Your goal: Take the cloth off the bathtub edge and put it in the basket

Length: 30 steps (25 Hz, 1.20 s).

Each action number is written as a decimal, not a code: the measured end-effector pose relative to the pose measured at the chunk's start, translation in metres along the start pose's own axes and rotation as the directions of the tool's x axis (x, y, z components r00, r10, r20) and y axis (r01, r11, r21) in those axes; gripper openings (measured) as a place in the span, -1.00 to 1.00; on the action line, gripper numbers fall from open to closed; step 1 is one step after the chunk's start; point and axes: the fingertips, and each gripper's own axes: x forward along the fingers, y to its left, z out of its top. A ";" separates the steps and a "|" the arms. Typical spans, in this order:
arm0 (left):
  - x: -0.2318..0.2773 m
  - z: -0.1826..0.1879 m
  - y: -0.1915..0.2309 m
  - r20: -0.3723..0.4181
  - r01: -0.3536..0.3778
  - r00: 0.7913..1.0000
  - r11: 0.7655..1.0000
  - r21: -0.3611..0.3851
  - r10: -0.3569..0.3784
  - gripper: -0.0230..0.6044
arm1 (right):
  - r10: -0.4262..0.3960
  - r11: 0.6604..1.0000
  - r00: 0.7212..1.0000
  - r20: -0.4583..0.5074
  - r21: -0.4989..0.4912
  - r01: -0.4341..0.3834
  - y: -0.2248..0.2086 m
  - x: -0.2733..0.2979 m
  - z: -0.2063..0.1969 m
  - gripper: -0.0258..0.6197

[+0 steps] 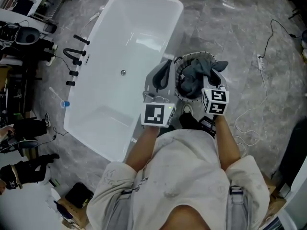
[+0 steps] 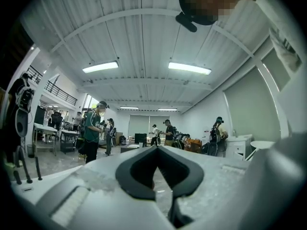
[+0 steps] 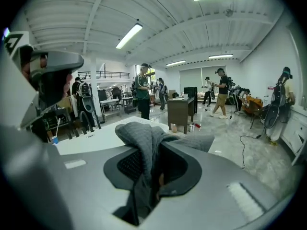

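A white bathtub (image 1: 124, 51) stands on the grey floor, and a round basket (image 1: 178, 67) sits just off its right rim. The grey cloth (image 1: 194, 73) hangs bunched over the basket's opening. My right gripper (image 1: 217, 73) is shut on the cloth; in the right gripper view the cloth (image 3: 144, 143) rises from between the jaws and drapes over their tips. Beside the basket's left side, over the tub's edge, my left gripper (image 1: 165, 68) is held with nothing in it. In the left gripper view its jaws (image 2: 156, 148) meet at the tips, pointing level into the room.
Black tap fittings (image 1: 74, 56) stand along the tub's left side, and a blue cup (image 1: 65, 104) lies on the floor. A power strip with cable (image 1: 261, 61) lies to the right. Several people (image 3: 142, 90) and a dark desk (image 3: 181, 108) stand farther off.
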 end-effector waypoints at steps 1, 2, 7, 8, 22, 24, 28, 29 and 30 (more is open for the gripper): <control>0.000 -0.002 0.000 -0.006 -0.003 1.000 1.000 -0.005 0.003 -0.94 | 0.004 1.000 1.000 -0.021 0.002 -0.004 0.000 0.004 -0.007 -0.69; 0.000 -0.005 -0.001 -0.013 -0.008 1.000 1.000 -0.014 0.007 -0.94 | 0.009 1.000 0.999 -0.042 0.002 -0.008 0.000 0.008 -0.014 -0.69; -0.004 -0.015 -0.002 -0.038 -0.028 0.999 0.999 -0.037 0.026 -0.94 | 0.039 0.999 0.987 -0.159 -0.009 -0.041 0.005 0.029 -0.048 -0.68; -0.004 -0.017 -0.003 -0.044 -0.028 0.999 0.999 -0.036 0.026 -0.94 | 0.050 0.998 0.980 -0.191 -0.012 -0.053 0.005 0.032 -0.055 -0.68; -0.002 -0.047 -0.001 -0.116 -0.060 0.992 0.996 -0.064 0.053 -0.94 | 0.095 0.995 0.911 -0.401 0.009 -0.099 0.001 0.056 -0.113 -0.65; -0.001 -0.050 -0.001 -0.125 -0.061 0.991 0.996 -0.065 0.053 -0.94 | 0.112 0.994 0.901 -0.419 0.030 -0.109 0.003 0.057 -0.120 -0.61; 0.003 -0.054 0.000 -0.133 -0.057 0.990 0.996 -0.068 0.048 -0.94 | 0.116 0.991 0.878 -0.464 -0.006 -0.133 0.005 0.059 -0.135 -0.32; 0.004 -0.056 0.001 -0.136 -0.057 0.990 0.996 -0.069 0.048 -0.94 | 0.109 0.990 0.876 -0.470 -0.027 -0.138 0.004 0.060 -0.138 -0.30; 0.006 -0.058 0.001 -0.140 -0.057 0.989 0.996 -0.068 0.047 -0.94 | 0.104 0.990 0.876 -0.471 -0.039 -0.138 0.003 0.061 -0.139 -0.30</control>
